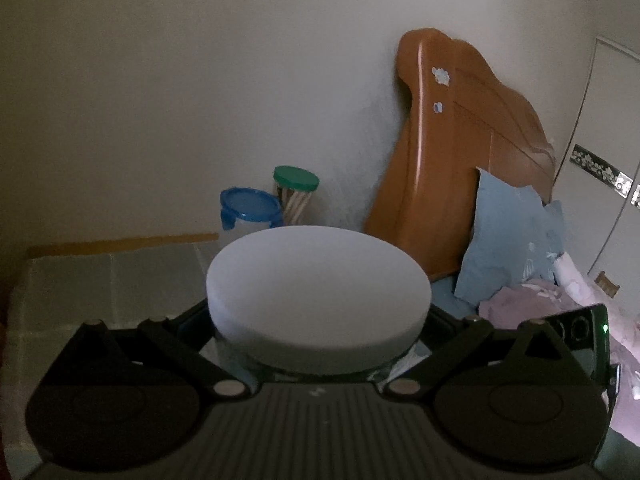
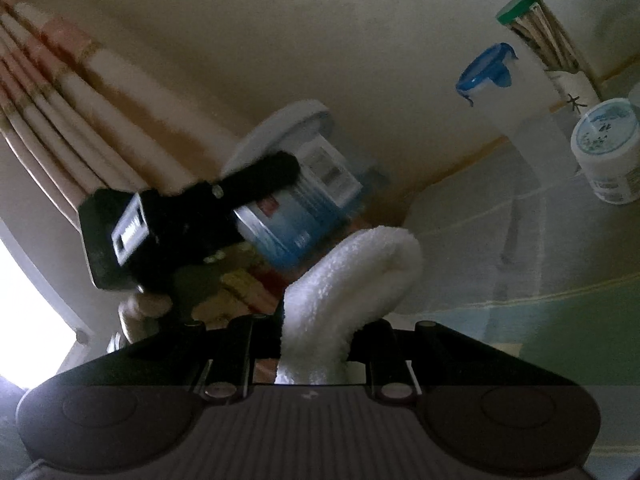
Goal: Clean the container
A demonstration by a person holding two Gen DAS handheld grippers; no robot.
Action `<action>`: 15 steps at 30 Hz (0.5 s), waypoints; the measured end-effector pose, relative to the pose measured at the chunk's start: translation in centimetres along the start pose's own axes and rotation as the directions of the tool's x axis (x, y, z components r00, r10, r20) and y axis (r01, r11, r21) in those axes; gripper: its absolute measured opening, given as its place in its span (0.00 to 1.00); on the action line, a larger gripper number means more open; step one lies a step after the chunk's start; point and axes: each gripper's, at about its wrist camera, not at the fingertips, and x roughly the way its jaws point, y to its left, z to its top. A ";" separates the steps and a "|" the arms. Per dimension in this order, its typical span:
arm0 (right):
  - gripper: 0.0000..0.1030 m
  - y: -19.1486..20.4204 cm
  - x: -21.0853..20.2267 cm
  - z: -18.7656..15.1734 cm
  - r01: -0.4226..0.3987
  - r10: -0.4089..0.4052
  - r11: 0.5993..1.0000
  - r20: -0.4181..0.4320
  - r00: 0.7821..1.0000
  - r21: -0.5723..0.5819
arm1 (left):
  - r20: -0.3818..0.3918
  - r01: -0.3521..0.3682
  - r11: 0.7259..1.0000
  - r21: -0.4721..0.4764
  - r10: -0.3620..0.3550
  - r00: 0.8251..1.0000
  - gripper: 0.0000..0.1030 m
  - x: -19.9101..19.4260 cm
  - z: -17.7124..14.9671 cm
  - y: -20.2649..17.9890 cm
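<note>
A round container with a white lid (image 1: 320, 300) fills the middle of the left wrist view, and my left gripper (image 1: 320, 346) is shut on its body just under the lid. The right wrist view shows this container (image 2: 308, 200), blue-labelled and tilted, held off the table by the left gripper (image 2: 224, 208), one black finger lying across its side. My right gripper (image 2: 316, 340) is shut on a folded white cloth (image 2: 352, 276). The cloth's rounded end sits just below and right of the container; I cannot tell whether they touch.
A blue-lidded tub (image 1: 250, 210) and a green-lidded jar of sticks (image 1: 296, 192) stand by the wall on the tiled table (image 1: 112, 280). A small white jar (image 2: 608, 148) stands near them. A wooden headboard (image 1: 460, 160) and blue pillow (image 1: 508, 240) are right. A hand (image 2: 140, 312) grips the left tool.
</note>
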 end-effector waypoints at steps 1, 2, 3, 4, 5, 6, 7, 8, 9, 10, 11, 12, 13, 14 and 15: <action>0.21 -0.1 -0.1 0.1 0.000 0.000 1.000 0.002 1.000 0.003 | 0.000 0.003 1.000 -0.003 -0.003 1.000 0.97 0.0 -0.1 0.0; 0.21 -0.1 -0.2 0.1 0.007 -0.007 1.000 0.004 1.000 0.003 | 0.003 0.006 1.000 -0.007 -0.006 1.000 0.97 0.0 -0.1 0.0; 0.21 -0.2 -0.3 0.0 0.013 -0.013 1.000 0.006 1.000 0.004 | 0.002 0.007 1.000 -0.007 -0.007 1.000 0.97 0.0 -0.1 0.0; 0.21 -0.2 -0.4 0.0 0.016 -0.016 1.000 0.009 1.000 0.006 | 0.003 0.007 1.000 -0.008 -0.007 1.000 0.97 0.1 -0.1 0.0; 0.21 -0.3 -0.6 0.0 0.020 -0.020 1.000 0.014 1.000 0.009 | 0.003 0.006 1.000 -0.009 -0.006 1.000 0.97 0.1 -0.1 0.0; 0.21 -0.4 -0.8 0.0 0.024 -0.024 1.000 0.019 1.000 0.011 | 0.004 0.006 1.000 -0.008 -0.006 1.000 0.97 0.1 -0.1 0.0; 0.21 -0.4 -1.0 0.0 0.029 -0.029 1.000 0.023 0.999 0.011 | 0.005 0.005 1.000 -0.008 -0.005 1.000 0.97 0.1 -0.1 0.0; 0.21 -0.4 -1.2 0.1 0.035 -0.035 0.999 0.028 0.999 0.010 | 0.005 0.003 1.000 -0.009 -0.003 1.000 0.97 0.1 -0.2 0.0; 0.21 -0.4 -1.4 0.1 0.040 -0.040 0.999 0.034 0.999 0.011 | 0.004 0.002 1.000 -0.010 -0.002 1.000 0.97 0.0 -0.2 0.0; 0.21 -0.5 -1.6 0.3 0.045 -0.046 0.999 0.041 0.998 0.012 | 0.003 0.002 1.000 -0.011 -0.002 1.000 0.97 0.0 -0.3 0.1; 0.21 -0.6 -1.8 0.5 0.052 -0.052 0.999 0.050 0.997 0.013 | 0.001 0.000 1.000 -0.012 0.000 1.000 0.97 0.0 -0.3 0.2; 0.21 -0.7 -2.0 0.6 0.058 -0.059 0.998 0.058 0.997 0.016 | -0.002 0.001 1.000 -0.011 -0.001 1.000 0.97 0.0 -0.4 0.2; 0.21 -0.7 -2.2 0.8 0.063 -0.064 0.998 0.066 0.996 0.018 | -0.005 0.001 1.000 -0.011 -0.001 1.000 0.97 0.0 -0.4 0.3; 0.21 -0.8 -2.4 1.0 0.069 -0.070 0.997 0.074 0.995 0.021 | -0.008 0.000 1.000 -0.010 0.000 1.000 0.97 -0.1 -0.5 0.4; 0.21 -0.8 -2.7 1.1 0.075 -0.076 0.997 0.080 0.994 0.023 | -0.010 -0.002 1.000 -0.010 0.002 1.000 0.97 -0.1 -0.6 0.4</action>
